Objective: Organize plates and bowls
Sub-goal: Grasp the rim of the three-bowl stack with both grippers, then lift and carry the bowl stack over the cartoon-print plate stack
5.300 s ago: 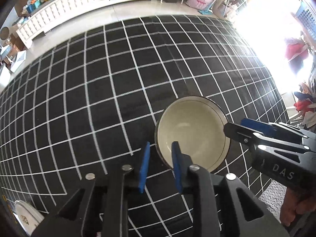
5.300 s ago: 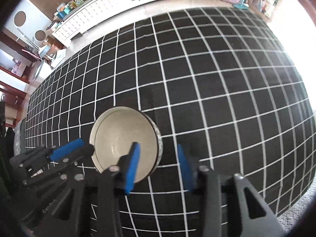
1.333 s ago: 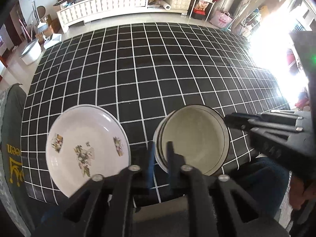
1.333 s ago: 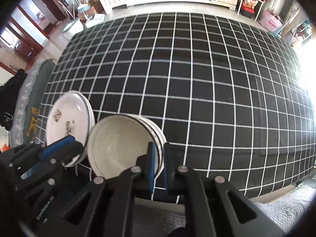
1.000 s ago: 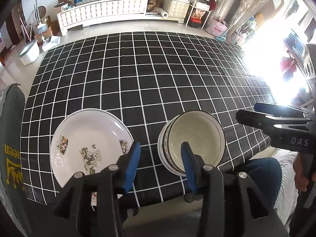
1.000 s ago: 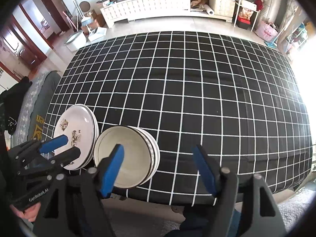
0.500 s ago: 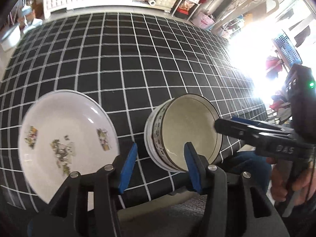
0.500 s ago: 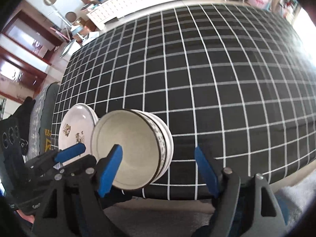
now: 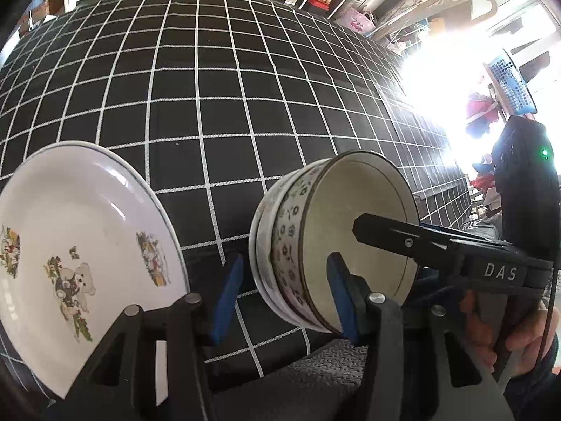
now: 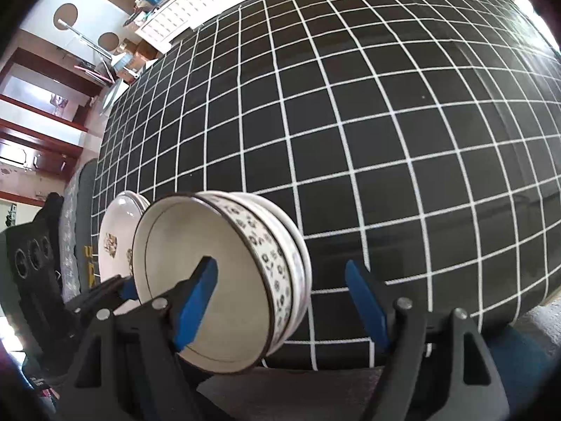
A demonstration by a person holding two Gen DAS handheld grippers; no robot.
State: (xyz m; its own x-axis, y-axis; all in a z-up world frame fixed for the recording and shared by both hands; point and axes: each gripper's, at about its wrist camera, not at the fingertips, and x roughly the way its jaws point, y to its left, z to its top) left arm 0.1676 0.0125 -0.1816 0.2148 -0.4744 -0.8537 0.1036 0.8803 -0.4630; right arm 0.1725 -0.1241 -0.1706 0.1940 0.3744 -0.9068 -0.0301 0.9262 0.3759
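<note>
- Change since the earlier frames: both hand-held grippers, which pinched opposite sides of the bowl rim a moment ago, have let go and dropped closer to the worktop edge. EARLIER comparison also shows one lone bowl mid-cloth; it now sits on a stack at the near edge.
- Left hand-held gripper (image 9: 282, 291): jaws moderately open and empty. They straddle the near wall of the bowl stack (image 9: 308, 245) in the left wrist view, with a clear gap on the outer side; no pad presses on it.
- Right hand-held gripper (image 10: 280, 301): jaws wide and empty. One finger hangs over the top bowl's interior, the other stands well clear outside the stack (image 10: 245, 273).
- Task objects: the nested bowls rest on the black checked worktop (image 9: 245, 105), near its front edge. The plate stack (image 9: 77, 245), printed with a bear motif, lies just beside the bowls on the left, apart from them.
- Meaning for the task: bowls appear grouped with bowls and plates with plates, so this placement looks finished. No other loose dish is visible on the cloth.
- Legible writing: "DAS" on the right tool's body (image 9: 499, 272) in the left wrist view. Yellow lettering beside the worktop in the right wrist view is too small to read.
</note>
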